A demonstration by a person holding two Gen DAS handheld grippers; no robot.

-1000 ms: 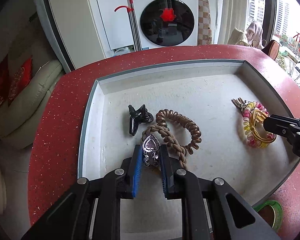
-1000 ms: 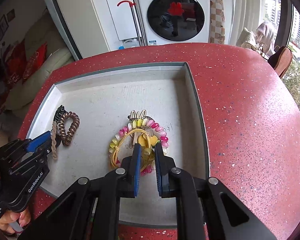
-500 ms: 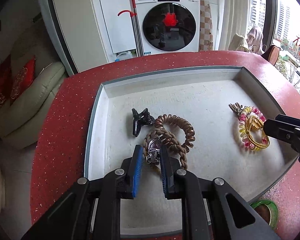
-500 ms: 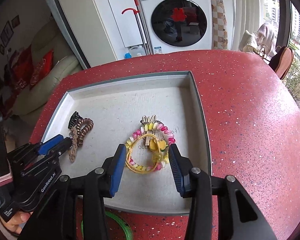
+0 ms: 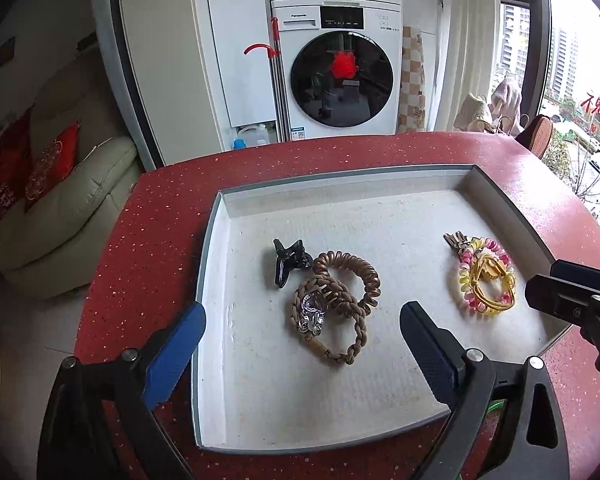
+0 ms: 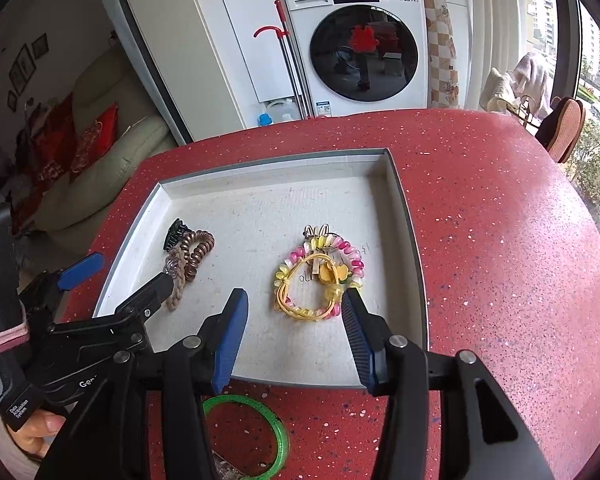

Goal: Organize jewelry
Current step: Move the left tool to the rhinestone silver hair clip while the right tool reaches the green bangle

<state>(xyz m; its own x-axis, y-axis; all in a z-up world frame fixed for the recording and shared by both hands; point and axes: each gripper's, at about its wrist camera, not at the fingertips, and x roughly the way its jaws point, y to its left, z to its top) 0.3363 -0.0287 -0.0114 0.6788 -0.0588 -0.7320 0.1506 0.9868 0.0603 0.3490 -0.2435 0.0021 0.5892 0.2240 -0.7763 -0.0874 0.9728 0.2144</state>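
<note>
Both grippers have let go since a second ago; the left gripper (image 5: 300, 344), then clamped on the silver heart charm (image 5: 313, 307), now has its jaws swinging wide with nothing pressed between them, and the charm lies on the braided brown bracelet (image 5: 340, 320) in the tray (image 5: 214, 280); the right gripper (image 6: 292, 316), then pinched on the yellow cord loop (image 6: 300, 300), is opening too, its pads on either side of the pile but off it.

Around the braided bracelet, the brown spiral hair tie (image 5: 360, 268) overlaps it on the far side, and the black claw clip (image 5: 286, 260) touches that tie at its left; well apart to the right sits the second pile, a pink and yellow spiral tie (image 6: 320, 264) with the yellow cord loop across it, a yellow butterfly piece (image 6: 334, 274) and a small wooden clip (image 6: 316, 232) at the far edge; the right gripper's black finger reaches in from the right edge of the left wrist view, just beside that pile.

A green bangle (image 6: 276, 432) lies on the red speckled table (image 6: 500, 240) outside the tray's near wall, beneath the right gripper; a hand (image 6: 40, 428) grips the left tool's handle.

Beyond the table stand a white washing machine (image 5: 336, 68), a red-handled mop (image 5: 274, 64), a cream sofa with red cushions (image 5: 60, 152), and a window (image 5: 580, 80) at the right.
</note>
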